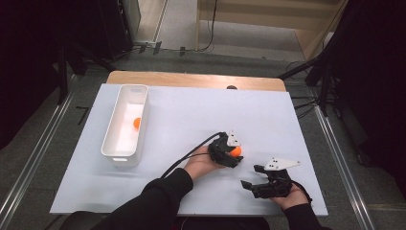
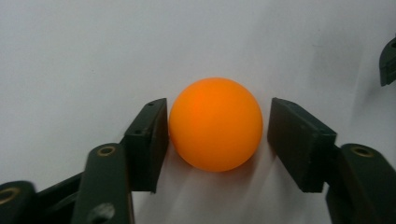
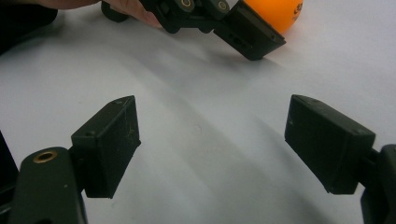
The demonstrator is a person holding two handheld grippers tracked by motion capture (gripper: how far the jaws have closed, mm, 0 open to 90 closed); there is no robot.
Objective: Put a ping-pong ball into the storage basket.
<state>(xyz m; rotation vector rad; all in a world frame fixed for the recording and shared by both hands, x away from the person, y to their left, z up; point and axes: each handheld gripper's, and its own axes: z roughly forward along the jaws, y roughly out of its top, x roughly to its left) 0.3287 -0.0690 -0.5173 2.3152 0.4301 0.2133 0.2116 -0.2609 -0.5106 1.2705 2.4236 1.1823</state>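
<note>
1. The small, smooth orange ball lies on the white table sheet, right of centre and toward my side of it.
2. My left gripper is set around this ball. In the left gripper view, one black pad touches the ball's side, while a narrow gap shows between the ball and the other pad.
3. Left gripper state: not yet clamped. The ball sits between the jaws, but only one pad is in contact, so no grasp is established.
4. My left hand holds that gripper low over the sheet, with its cable trailing back toward me.
5. My right gripper is just beside the left one, nearer to me. Its jaws stand wide apart with only bare sheet between them: released.
6. In the right gripper view, the ball and one jaw of the left gripper appear at the top edge.
7. A long white rectangular plastic bin stands on the left part of the sheet, well apart from both grippers. A second orange ball lies inside it.
</note>
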